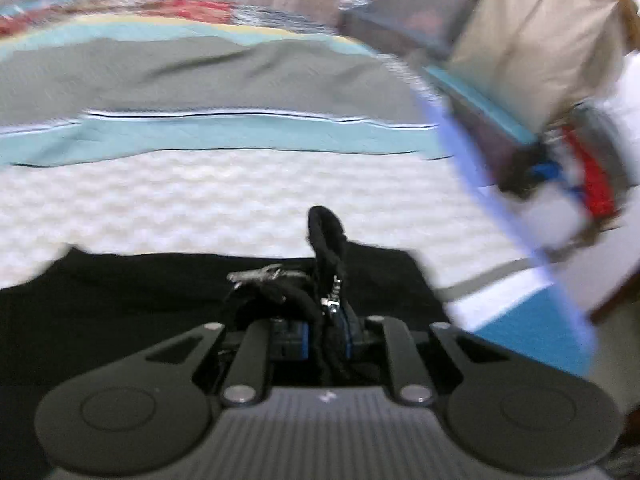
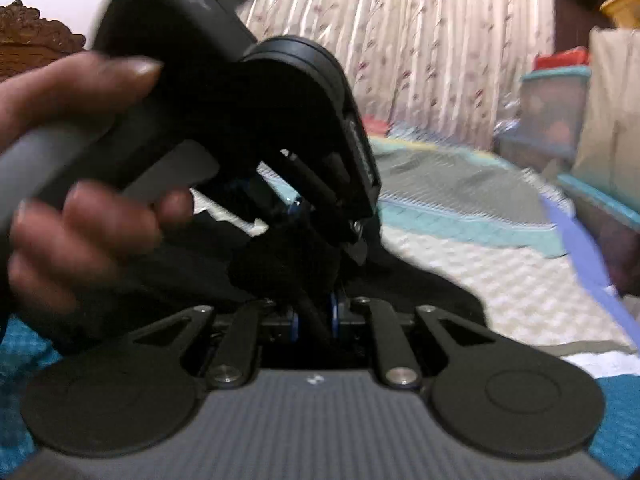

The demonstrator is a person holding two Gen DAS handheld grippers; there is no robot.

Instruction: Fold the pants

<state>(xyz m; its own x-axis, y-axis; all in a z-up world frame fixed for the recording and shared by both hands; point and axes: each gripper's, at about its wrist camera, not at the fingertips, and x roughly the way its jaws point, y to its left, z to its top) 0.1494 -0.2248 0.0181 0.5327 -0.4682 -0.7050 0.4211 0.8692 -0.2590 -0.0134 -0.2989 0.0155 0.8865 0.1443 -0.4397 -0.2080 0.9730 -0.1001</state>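
Left gripper (image 1: 326, 334) is clamping a bunched fold of the black pants (image 1: 120, 300), jaws closed on the fabric, a zipper pull (image 1: 334, 296) dangling just beside the pads. The pants are lying across the near part of the white textured bedcover (image 1: 240, 200), with a grey blanket (image 1: 200, 76) lying farther back. Right gripper (image 2: 314, 320) is also pinching pants fabric between closed jaws, working right beside the left gripper, which the left hand (image 2: 76, 184) is holding.

The left claw (image 1: 326, 330) pinches bunched black pants (image 1: 160, 292) above the white quilt (image 1: 240, 192).
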